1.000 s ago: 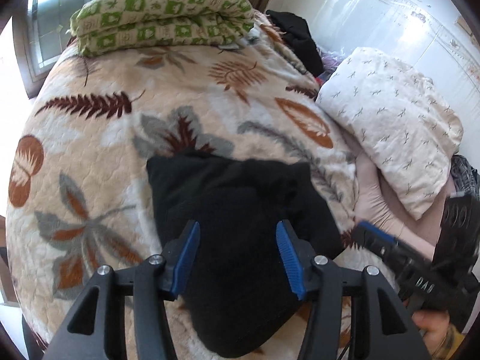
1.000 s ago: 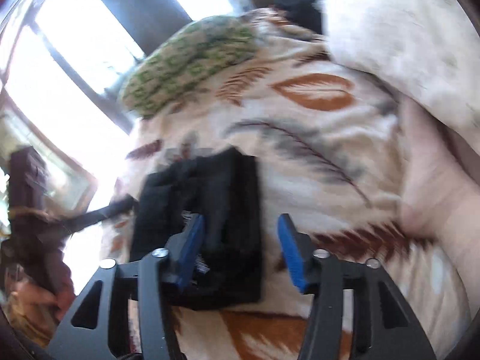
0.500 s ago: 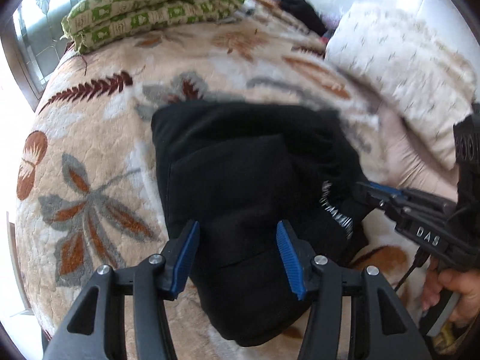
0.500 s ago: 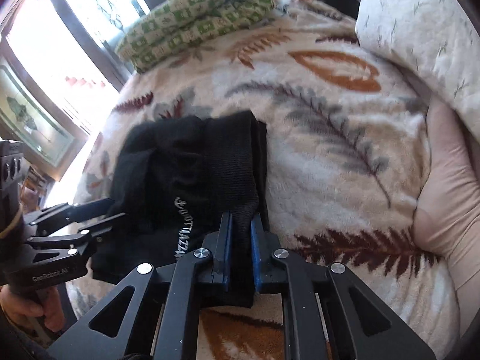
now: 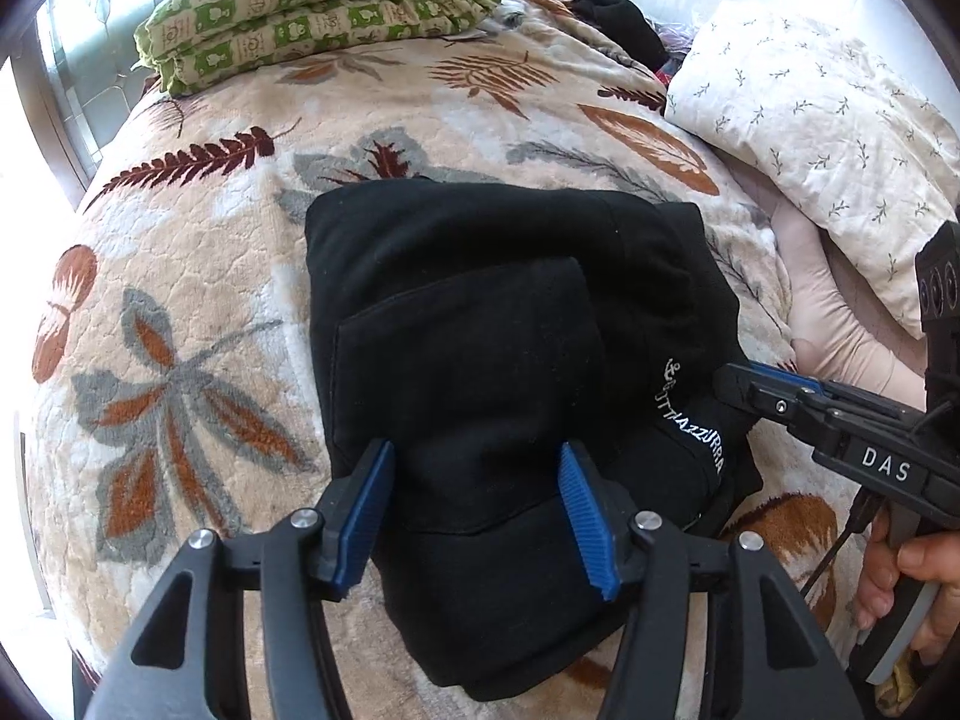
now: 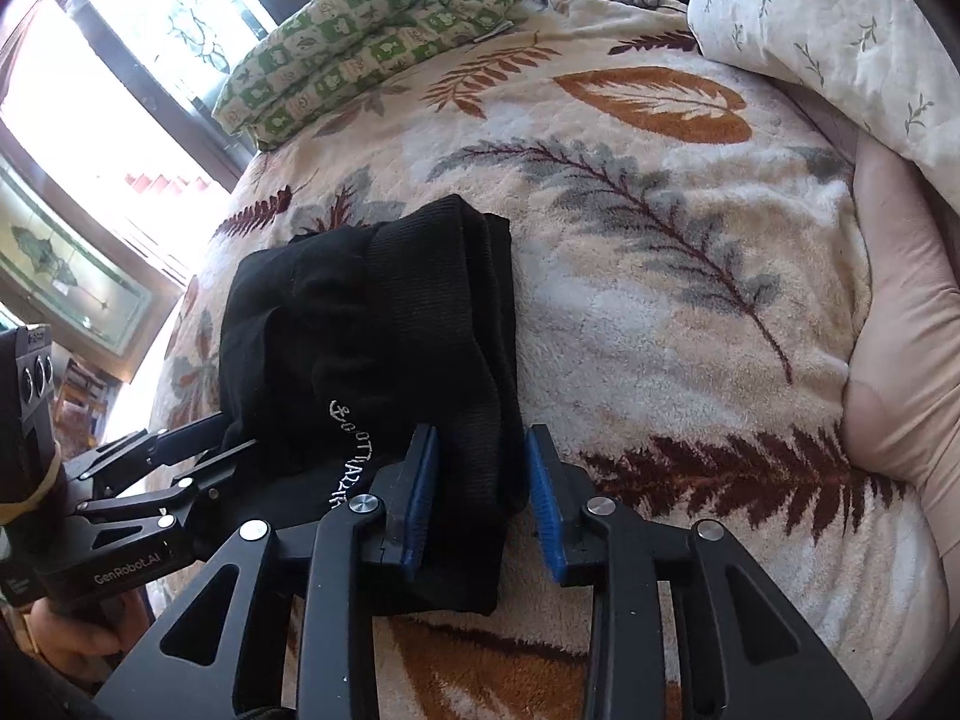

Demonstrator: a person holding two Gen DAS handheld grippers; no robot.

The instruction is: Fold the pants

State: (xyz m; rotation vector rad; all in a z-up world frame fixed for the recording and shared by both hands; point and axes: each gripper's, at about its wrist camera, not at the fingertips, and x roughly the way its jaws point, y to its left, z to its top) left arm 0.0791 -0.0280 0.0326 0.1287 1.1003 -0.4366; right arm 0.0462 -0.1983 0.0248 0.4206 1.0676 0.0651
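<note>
The black pants (image 5: 480, 324) lie folded in a thick bundle on the leaf-patterned blanket (image 5: 198, 276), with white lettering near the right edge. My left gripper (image 5: 477, 504) is open, its blue pads straddling the near part of the bundle. My right gripper (image 6: 483, 489) is open, its pads on either side of the ribbed edge of the pants (image 6: 384, 324). It also shows in the left wrist view (image 5: 756, 390) at the bundle's right side.
A green checked folded quilt (image 5: 318, 6) lies at the far end of the bed. A white sprigged pillow (image 5: 828, 138) and a pink cushion (image 6: 900, 372) sit to the right. Dark clothes (image 5: 606, 6) lie at the far right. A window is to the left.
My right gripper was shut on the ribbed edge half a second ago and has now opened. The left gripper has come closer over the bundle and stays open.
</note>
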